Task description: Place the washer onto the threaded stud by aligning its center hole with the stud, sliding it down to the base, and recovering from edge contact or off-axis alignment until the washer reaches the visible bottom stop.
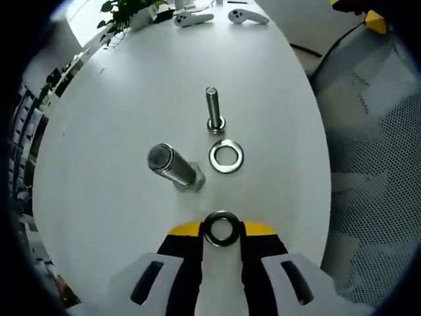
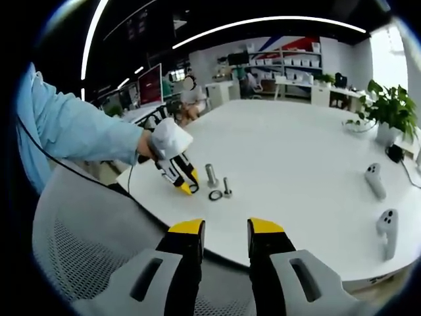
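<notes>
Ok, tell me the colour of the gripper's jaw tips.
Yellow, on black jaws; clearest in the right gripper view.

Left tool [image 1: 222, 230] clamped, right tool [image 2: 225, 229] parted

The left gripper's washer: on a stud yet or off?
Off. The silver metal washer sits clamped at the left gripper tips, short of both upright threaded steel studs, the thick one and the thin one.

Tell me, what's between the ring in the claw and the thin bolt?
Another washer, lying flat on the table, seen in the left gripper view.
</notes>
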